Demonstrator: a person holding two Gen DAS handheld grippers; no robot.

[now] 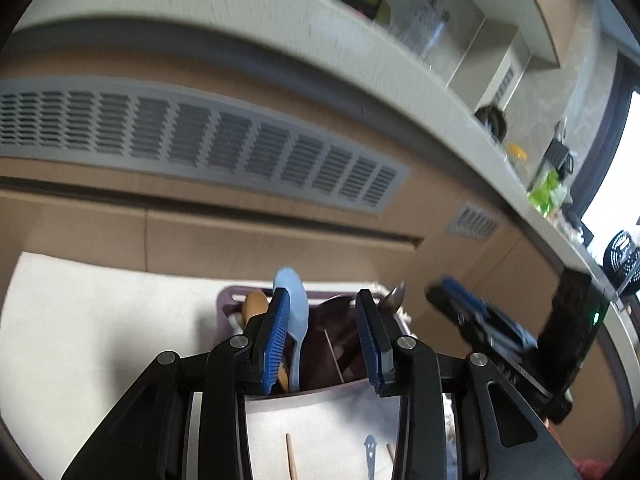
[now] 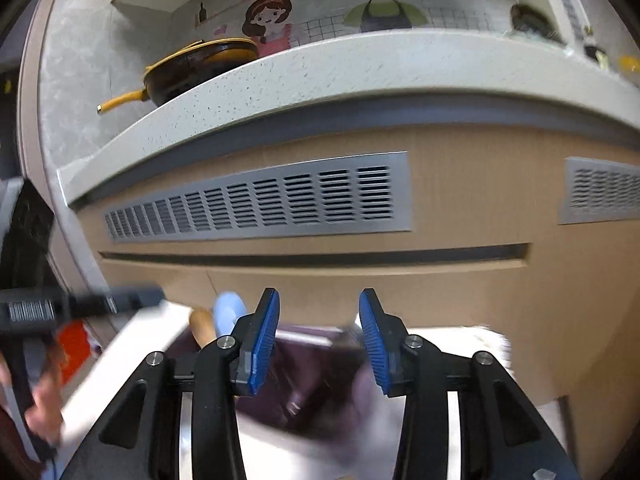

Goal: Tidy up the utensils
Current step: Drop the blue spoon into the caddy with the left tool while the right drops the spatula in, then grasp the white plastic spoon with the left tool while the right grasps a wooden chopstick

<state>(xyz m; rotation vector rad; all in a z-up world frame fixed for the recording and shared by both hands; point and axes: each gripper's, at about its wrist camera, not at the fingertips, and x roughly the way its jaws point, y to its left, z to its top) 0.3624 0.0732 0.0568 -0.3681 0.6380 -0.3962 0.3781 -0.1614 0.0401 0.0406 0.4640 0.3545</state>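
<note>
- the left gripper (image 1: 322,336) has its blue-padded jaws spread apart, clamped on nothing, and points over a purple utensil box (image 1: 304,394) that sits on a white surface (image 1: 100,340).
- a light blue spoon (image 1: 294,312) stands tilted in the box, its bowl rising above the rim just beside the inner face of the left-hand finger; whether it touches the pad cannot be told.
- a wooden utensil (image 1: 256,306) leans in the same left part of the box, behind that finger.
- a pointed metal tip (image 1: 394,298) shows just past the right-hand finger, at the box's far right corner.
- nearer the camera, a thin wooden stick (image 1: 291,456) and a flat metal piece (image 1: 371,454) lie on the white surface between the gripper's arms.
- the right gripper (image 2: 319,342) is also wide apart and holds nothing; the box (image 2: 320,384) lies blurred below and between its fingers, with the blue spoon (image 2: 228,312) left of them.
</note>
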